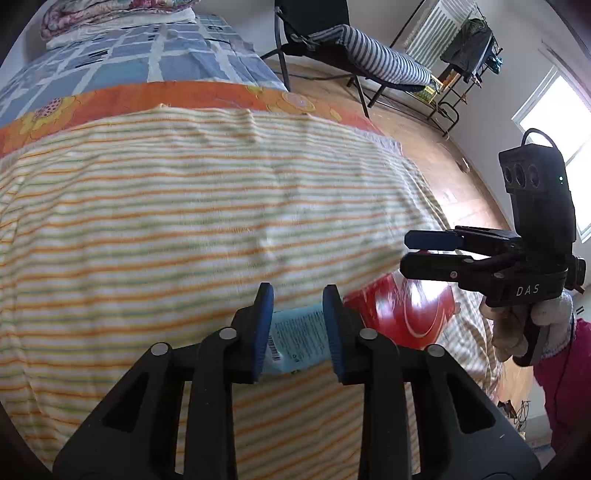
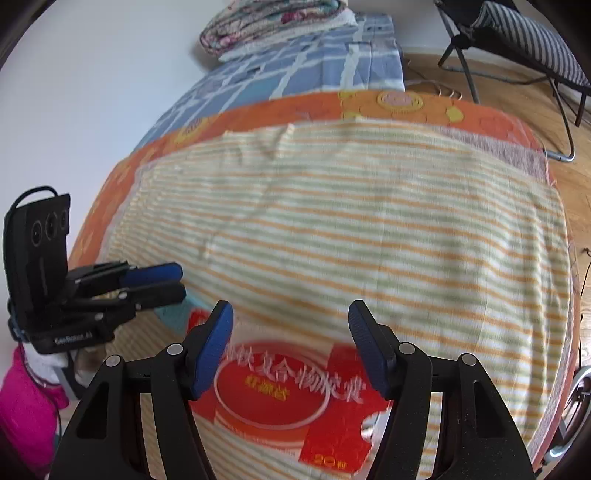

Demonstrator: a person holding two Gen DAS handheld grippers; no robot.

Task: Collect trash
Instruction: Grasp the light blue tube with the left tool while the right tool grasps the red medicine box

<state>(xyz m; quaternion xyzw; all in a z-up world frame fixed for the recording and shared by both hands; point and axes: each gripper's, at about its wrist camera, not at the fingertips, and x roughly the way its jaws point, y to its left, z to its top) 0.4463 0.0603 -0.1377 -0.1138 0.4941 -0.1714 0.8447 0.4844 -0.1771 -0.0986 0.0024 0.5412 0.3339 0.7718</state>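
A light blue wrapper [image 1: 297, 338] lies on the striped cloth between the fingers of my left gripper [image 1: 298, 325], which stands open around it; whether the pads touch it I cannot tell. A red packet with Chinese print [image 2: 273, 391] lies on the cloth beside the blue wrapper; it also shows in the left wrist view [image 1: 402, 314]. My right gripper [image 2: 290, 347] is open and hovers over the red packet with its fingers to either side. The right gripper also shows in the left wrist view [image 1: 417, 253]. The left gripper also shows in the right wrist view [image 2: 177, 282], over the blue wrapper [image 2: 173, 317].
The yellow-and-green striped cloth [image 1: 184, 221] covers a bed over an orange flowered sheet [image 1: 110, 103] and a blue checked cover [image 2: 295, 70]. Folded quilts [image 2: 273, 22] lie at the head. A folding chair with a striped cushion [image 1: 373, 55] stands on the wood floor [image 1: 424, 140].
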